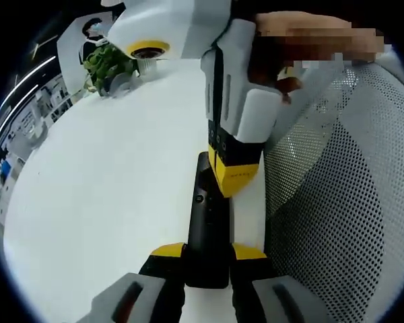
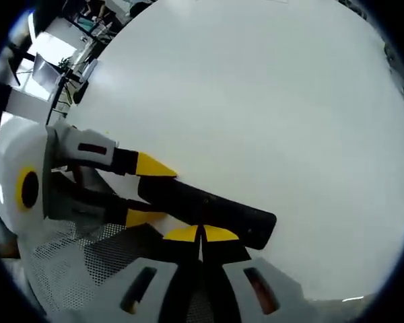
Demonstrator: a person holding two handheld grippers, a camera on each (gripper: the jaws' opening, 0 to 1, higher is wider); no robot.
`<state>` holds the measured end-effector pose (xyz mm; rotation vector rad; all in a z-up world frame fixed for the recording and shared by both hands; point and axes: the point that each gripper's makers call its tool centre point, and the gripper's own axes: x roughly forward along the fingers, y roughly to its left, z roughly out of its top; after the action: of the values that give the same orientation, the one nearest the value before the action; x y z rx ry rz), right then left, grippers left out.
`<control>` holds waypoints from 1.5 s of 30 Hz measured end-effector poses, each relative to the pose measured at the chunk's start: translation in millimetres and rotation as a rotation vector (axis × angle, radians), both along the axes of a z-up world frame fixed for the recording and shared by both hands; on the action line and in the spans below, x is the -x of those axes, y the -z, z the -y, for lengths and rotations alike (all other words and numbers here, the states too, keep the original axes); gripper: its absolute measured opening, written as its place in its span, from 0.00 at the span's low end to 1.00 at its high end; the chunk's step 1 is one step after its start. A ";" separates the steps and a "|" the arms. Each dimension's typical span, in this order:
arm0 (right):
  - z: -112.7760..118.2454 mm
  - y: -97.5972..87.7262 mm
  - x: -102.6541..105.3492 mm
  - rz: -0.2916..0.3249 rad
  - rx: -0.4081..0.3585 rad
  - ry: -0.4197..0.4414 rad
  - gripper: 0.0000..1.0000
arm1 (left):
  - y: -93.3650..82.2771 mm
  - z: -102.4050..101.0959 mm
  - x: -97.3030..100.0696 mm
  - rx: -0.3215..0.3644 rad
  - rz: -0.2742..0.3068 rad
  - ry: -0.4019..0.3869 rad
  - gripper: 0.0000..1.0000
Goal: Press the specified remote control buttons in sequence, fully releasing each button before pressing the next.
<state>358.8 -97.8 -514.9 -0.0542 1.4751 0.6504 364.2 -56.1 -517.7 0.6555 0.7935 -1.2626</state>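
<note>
A long black remote control [image 1: 207, 222] lies over the edge of the white table [image 1: 108, 188]. My left gripper [image 1: 209, 252] is shut on its near end, with a yellow-tipped jaw on each side. My right gripper [image 1: 230, 183] comes down from above with its yellow tips together, and they meet the remote's upper face near the middle. In the right gripper view the remote [image 2: 215, 210] runs slantwise. My right gripper [image 2: 201, 233] is shut, its tips at the remote's near edge. From the left, my left gripper [image 2: 148, 192] clamps the remote's end.
A grey mesh chair back [image 1: 343, 202] stands close on the right of the table edge and shows again as mesh [image 2: 81, 269] under the left gripper. A green plant [image 1: 108, 64] sits at the table's far corner. The white tabletop [image 2: 269, 101] stretches wide beyond the remote.
</note>
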 end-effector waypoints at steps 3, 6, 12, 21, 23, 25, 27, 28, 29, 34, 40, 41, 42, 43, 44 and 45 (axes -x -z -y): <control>-2.0 0.9 -0.5 0.008 0.002 -0.016 0.00 | 0.0 0.0 0.0 0.000 0.000 0.000 0.25; -3.4 1.7 0.5 -0.001 -0.004 -0.018 0.00 | 0.0 0.2 -0.2 0.000 0.000 0.001 0.25; -3.5 0.5 -1.0 0.000 -0.012 0.000 0.00 | 0.1 0.0 -0.2 0.001 0.000 0.001 0.25; -4.9 1.9 -0.1 0.002 -0.016 -0.008 0.00 | -0.1 0.0 -0.1 0.001 0.001 0.003 0.25; -5.6 2.5 0.1 0.009 -0.009 -0.024 0.00 | 0.0 0.1 -0.3 0.001 0.000 0.003 0.25; -6.0 2.9 0.2 0.014 -0.004 -0.034 0.00 | 0.1 0.0 -0.3 0.001 0.000 0.002 0.25; -6.7 3.8 1.3 0.015 0.007 -0.046 0.00 | 0.1 0.1 -0.3 0.001 0.002 0.005 0.25; -7.0 3.7 1.3 0.019 0.016 -0.054 0.00 | 0.1 0.1 -0.3 0.000 0.002 0.005 0.25; -6.7 3.7 1.2 0.026 0.028 -0.069 0.00 | 0.1 0.1 -0.2 0.000 0.001 0.004 0.25; -7.0 3.4 1.8 0.036 0.057 -0.096 0.00 | 0.1 0.0 -0.4 0.001 0.001 0.003 0.25; -4.7 2.8 1.3 0.023 0.021 -0.062 0.00 | -0.3 0.0 -0.2 0.004 0.002 0.000 0.25; -4.9 2.5 1.1 0.014 0.011 -0.043 0.00 | -0.1 0.2 -0.4 0.007 0.003 -0.003 0.25; -4.8 2.2 1.2 0.007 0.009 -0.033 0.00 | 0.1 0.0 -0.4 0.006 0.002 -0.003 0.25; -5.2 1.9 1.3 0.002 0.010 -0.032 0.00 | 0.0 0.1 -0.4 0.007 0.004 -0.002 0.25; -5.6 2.0 1.5 0.002 0.012 -0.034 0.00 | -0.1 0.1 -0.3 0.007 0.004 -0.002 0.25; -5.8 1.9 1.7 0.004 0.014 -0.038 0.00 | -0.3 0.2 -0.1 0.007 0.007 -0.001 0.25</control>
<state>357.2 -92.0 -516.8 -0.0950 1.4777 0.6701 364.3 -56.2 -517.5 0.6532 0.7829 -1.2614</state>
